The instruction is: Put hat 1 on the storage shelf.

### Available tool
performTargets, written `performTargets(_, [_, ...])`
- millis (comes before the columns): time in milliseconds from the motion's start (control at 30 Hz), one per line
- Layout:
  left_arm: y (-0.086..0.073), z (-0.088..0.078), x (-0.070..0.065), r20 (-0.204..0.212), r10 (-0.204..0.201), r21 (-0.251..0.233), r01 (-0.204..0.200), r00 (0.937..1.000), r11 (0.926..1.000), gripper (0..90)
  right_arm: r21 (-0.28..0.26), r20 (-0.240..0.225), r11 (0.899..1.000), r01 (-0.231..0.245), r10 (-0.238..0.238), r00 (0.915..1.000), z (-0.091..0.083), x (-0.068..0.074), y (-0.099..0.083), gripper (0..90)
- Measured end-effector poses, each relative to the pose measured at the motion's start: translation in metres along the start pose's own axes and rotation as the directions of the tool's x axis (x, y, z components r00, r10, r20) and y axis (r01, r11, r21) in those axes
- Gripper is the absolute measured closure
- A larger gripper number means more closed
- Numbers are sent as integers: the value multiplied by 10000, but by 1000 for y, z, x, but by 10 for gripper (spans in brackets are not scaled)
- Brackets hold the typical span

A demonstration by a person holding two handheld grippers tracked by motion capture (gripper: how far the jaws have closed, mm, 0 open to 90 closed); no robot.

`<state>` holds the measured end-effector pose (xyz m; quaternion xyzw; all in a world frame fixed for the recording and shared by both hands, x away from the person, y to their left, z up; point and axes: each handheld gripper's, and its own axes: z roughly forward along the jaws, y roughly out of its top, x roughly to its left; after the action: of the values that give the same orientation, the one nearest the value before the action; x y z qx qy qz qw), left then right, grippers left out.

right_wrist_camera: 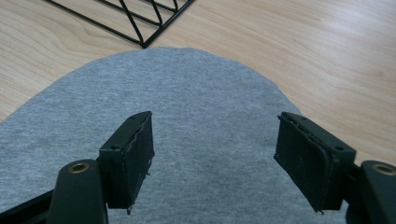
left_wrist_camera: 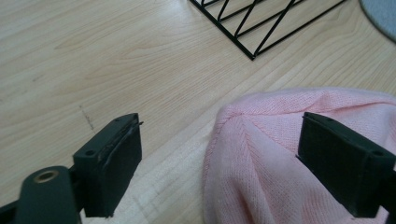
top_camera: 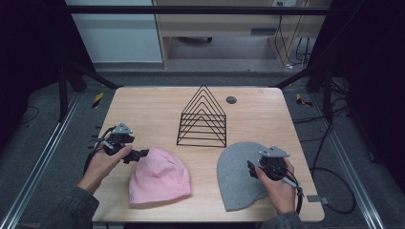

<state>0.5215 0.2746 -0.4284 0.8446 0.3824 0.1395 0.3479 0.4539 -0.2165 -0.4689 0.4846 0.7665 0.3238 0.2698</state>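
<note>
Left gripper [top_camera: 142, 154]: jaws apart, nothing between them clamped; the pink knitted beanie [top_camera: 159, 177] lies flat on the pale wooden table [top_camera: 143, 102], its crown edge directly ahead of the jaw tips. In the left gripper view [left_wrist_camera: 219, 156] one jaw stands over bare wood and the other over pink knit, so the hat's rounded crown [left_wrist_camera: 280, 149] sits between the jaws and off to one side rather than centred.

Right gripper [top_camera: 251, 169]: jaws likewise apart and empty; the grey smooth-fabric beanie [top_camera: 239, 174] lies under and ahead of it, and in the right gripper view [right_wrist_camera: 215, 158] both jaws hang over the grey cloth [right_wrist_camera: 187, 93], crown end farthest from the jaws. Whether either jaw rests on the fabric cannot be told from these angles.

Black wire triangular rack [top_camera: 203, 117]: upright, beyond both grippers, well apart from each, roughly midway between them.

Judgement: each hat runs lengthwise from the person's side towards the rack, and each gripper is nearest its own hat; the coming move likely turns on the left jaws closing on the pink crown edge just ahead.
</note>
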Motion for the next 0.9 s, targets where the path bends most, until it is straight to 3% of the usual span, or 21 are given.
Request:
performTargets(67, [6, 0, -1, -146, 318, 267, -314, 9994, 9992, 134, 20, 56, 10000, -50, 50, 10000, 0, -1, 0, 265])
performTargets(133, [9, 2, 0, 1, 209, 364, -209, 9998, 9991, 139, 42, 13, 9998, -200, 200, 9998, 0, -2, -1, 266])
performTargets(300, [11, 8, 3, -357, 64, 540, -45, 9993, 9985, 158, -45, 18, 9998, -168, 168, 9999, 0, -2, -1, 270])
performTargets(467, [7, 11, 6, -108, -142, 671, 148, 9998, 9976, 153, 116, -71, 9991, -400, 401, 9992, 1, -1, 0, 239])
performTargets(533, [5, 11, 5, -144, -31, 724, 42, 9999, 9974, 143, 83, -162, 9996, -279, 280, 9995, 1, -1, 0, 240])
performTargets(633, [-1, 16, 5, -30, -171, 779, 173, 9998, 9968, 154, 78, -113, 9999, -149, 149, 9998, 2, -1, 0, 253])
performTargets(767, [-2, 19, 7, 7, -402, 841, 400, 9992, 9957, 160, 96, -76, 9997, -228, 229, 9997, 1, 0, 0, 243])
performTargets(900, [0, 21, 5, 81, -385, 880, 376, 9992, 9954, 160, 84, -73, 9996, -265, 266, 9996, 1, 0, 0, 250])
